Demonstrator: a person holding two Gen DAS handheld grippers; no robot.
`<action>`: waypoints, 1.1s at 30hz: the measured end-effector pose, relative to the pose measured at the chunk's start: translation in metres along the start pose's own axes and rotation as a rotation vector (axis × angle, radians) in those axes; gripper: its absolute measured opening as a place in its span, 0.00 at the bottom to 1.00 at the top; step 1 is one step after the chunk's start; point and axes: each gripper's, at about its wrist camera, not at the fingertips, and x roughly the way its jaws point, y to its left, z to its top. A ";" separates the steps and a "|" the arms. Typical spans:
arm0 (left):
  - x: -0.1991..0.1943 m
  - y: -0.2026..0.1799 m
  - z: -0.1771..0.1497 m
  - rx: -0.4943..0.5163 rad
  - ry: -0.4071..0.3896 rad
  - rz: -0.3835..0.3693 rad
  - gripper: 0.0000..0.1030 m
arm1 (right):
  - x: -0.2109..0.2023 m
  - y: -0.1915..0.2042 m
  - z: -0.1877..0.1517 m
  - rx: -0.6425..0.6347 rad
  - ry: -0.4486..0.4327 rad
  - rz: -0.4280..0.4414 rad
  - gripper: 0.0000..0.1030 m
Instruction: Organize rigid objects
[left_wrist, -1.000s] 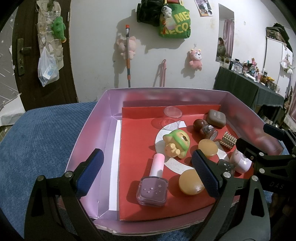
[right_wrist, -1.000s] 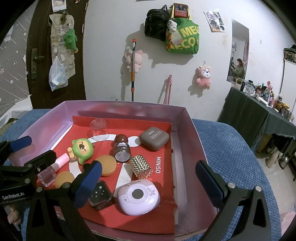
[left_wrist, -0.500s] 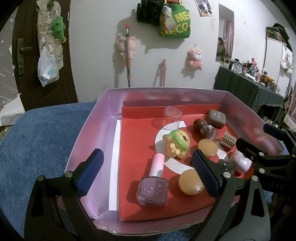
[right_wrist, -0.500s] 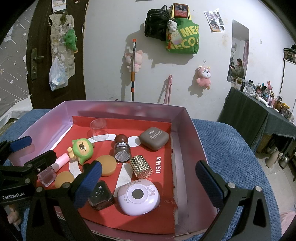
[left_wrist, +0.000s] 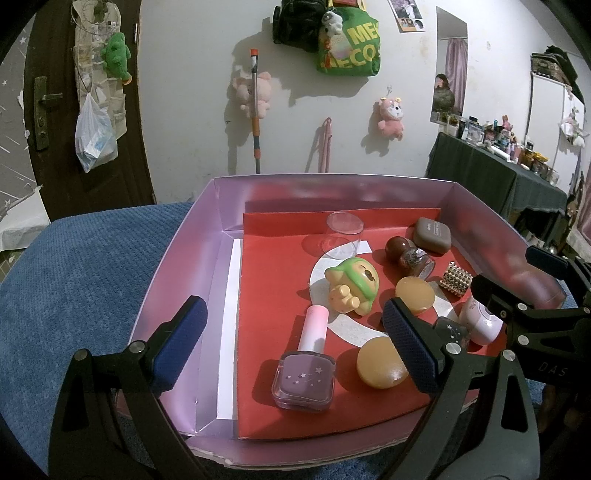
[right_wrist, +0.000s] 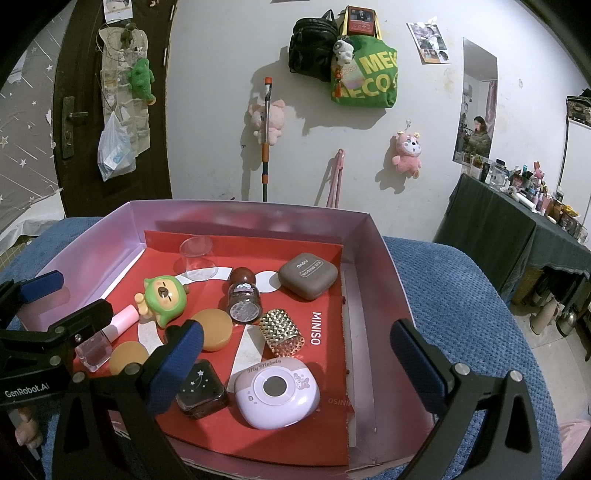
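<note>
Ahead of both grippers rises a white wall (right_wrist: 207, 110), marked with faint scuffs. A black backpack (right_wrist: 308, 48) and a green tote bag (right_wrist: 369, 79) hang high on it, with two pink plush toys (right_wrist: 408, 153) lower down and a mop handle (right_wrist: 266, 136) leaning upright. Ahead and to the left stands a dark wooden door (right_wrist: 79, 110) bearing a hanging organiser and a plastic bag (right_wrist: 112, 149). Ahead and to the right, a dark-draped table (right_wrist: 517, 229) is crowded with small bottles. A blue textured cloth (left_wrist: 74, 266) spreads beneath. Pale floor (right_wrist: 554, 332) shows far right.
</note>
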 end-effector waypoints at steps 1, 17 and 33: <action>0.000 0.000 0.000 0.000 0.000 0.000 0.94 | 0.000 0.000 0.000 0.000 0.000 0.000 1.00; 0.000 0.000 0.000 0.001 0.001 0.000 0.95 | 0.000 0.000 0.000 -0.001 0.001 0.000 1.00; -0.001 0.001 -0.002 0.000 -0.007 -0.014 0.95 | 0.000 -0.001 0.001 0.004 -0.003 0.000 1.00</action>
